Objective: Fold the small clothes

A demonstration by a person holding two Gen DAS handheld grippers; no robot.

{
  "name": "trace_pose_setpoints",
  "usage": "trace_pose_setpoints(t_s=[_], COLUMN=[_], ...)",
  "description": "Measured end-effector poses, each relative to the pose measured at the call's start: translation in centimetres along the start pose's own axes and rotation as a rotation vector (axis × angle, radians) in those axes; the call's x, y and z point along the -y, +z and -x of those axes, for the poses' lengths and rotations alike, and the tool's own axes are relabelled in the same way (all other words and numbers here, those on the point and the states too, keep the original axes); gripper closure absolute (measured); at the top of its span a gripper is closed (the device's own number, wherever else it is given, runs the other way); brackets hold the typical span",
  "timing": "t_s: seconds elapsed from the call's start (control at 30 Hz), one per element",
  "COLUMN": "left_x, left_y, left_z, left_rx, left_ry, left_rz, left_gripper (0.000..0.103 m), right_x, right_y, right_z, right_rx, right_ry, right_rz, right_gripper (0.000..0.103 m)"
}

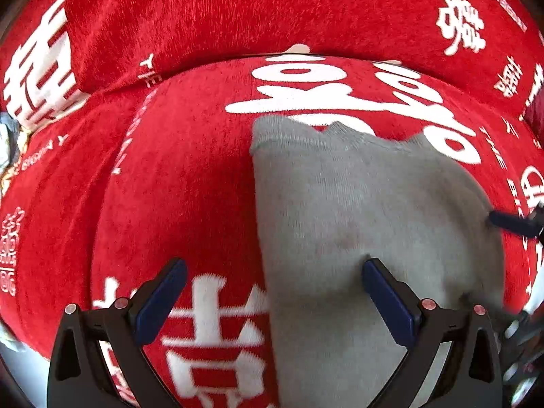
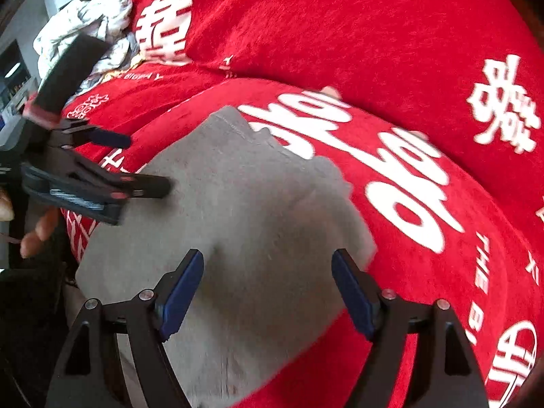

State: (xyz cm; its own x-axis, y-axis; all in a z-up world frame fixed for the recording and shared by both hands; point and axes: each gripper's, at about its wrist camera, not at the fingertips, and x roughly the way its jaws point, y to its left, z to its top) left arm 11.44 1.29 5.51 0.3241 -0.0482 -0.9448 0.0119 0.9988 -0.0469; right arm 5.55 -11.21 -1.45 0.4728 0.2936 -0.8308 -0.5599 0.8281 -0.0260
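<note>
Grey knit garment point(image 1: 367, 210), soft and limp by the look of it, lies flat on a red plush blanket point(image 1: 190, 176) that covers the cushions. It should weigh next to nothing and drape or bunch wherever it is lifted, so I would expect a pinch at one point to drag the rest along the nap instead of lifting it clean. The ribbed hem at its far edge, with its jagged corners, looks like the firmest place to take hold; a corner there, or the near edge, would suit a fold across the middle.

The left gripper point(image 1: 273, 297) hangs over the cloth's left edge with its jaws spread wide, its right finger above the grey and its left above the red; nothing is pinched. The right gripper point(image 2: 268, 292) is also released, its jaws wide apart over the near right part of the cloth, gripping nothing.

Writing on the blanket: large white Chinese-style characters, too warped to read surely, plus small capitals "HAPPY" at the far left and "THE BIG…", blurred beyond that. A crumpled pale heap of laundry point(image 2: 85, 23) lies far left.
</note>
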Motion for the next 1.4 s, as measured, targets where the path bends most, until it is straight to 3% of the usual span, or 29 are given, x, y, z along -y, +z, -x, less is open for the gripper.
trace_pose_setpoints(t_s=[0.07, 0.13, 0.3, 0.6, 0.73, 0.8, 0.87, 1.17, 1.3, 1.4], left_x=[0.2, 0.5, 0.6, 0.6, 0.5, 0.3, 0.0, 1.9, 3.0, 3.2], left_y=[0.3, 0.7, 1.4, 0.4, -1.1, -2.1, -3.2, -6.7, -7.5, -8.2], left_z=[-0.6, -1.1, -0.1, 1.8, 1.7, 1.8, 2.4, 6.9, 7.6, 7.8], left_rx=[-0.002, -0.006, 0.014, 0.043, 0.009, 0.000, 0.003, 0.054, 0.059, 0.067], left_ry=[0.015, 0.024, 0.024, 0.003, 0.016, 0.016, 0.002, -0.033, -0.014, -0.013], left_rz=[-0.002, -0.016, -0.005, 0.009, 0.004, 0.003, 0.015, -0.006, -0.006, 0.016], left_gripper=[0.000, 0.000, 0.000, 0.000, 0.000, 0.000, 0.000, 0.000, 0.000, 0.000], right_x=[0.1, 0.6, 2.4, -2.9, -5.2, -5.4, -4.9, -4.3, -3.6, -3.9], right_y=[0.4, 0.5, 1.0, 0.3, -1.3, -2.4, -3.6, -5.8, -6.2, -6.9], right_z=[-1.8, -2.6, -2.2, 1.1, -1.2, -1.2, -0.4, 4.7, 6.2, 6.6], right_rx=[-0.032, -0.032, -0.019, 0.075, -0.015, -0.015, -0.032, -0.052, -0.034, -0.031], right_ry=[-0.014, -0.039, -0.054, -0.053, -0.071, -0.097, -0.087, -0.200, -0.192, -0.193], right_rz=[0.000, -0.012, -0.137, 0.026, 0.107, 0.116, 0.074, -0.037, -0.156, -0.174], right_gripper=[0.023, 0.015, 0.012, 0.012, 0.012, 0.011, 0.011, 0.010, 0.010, 0.010])
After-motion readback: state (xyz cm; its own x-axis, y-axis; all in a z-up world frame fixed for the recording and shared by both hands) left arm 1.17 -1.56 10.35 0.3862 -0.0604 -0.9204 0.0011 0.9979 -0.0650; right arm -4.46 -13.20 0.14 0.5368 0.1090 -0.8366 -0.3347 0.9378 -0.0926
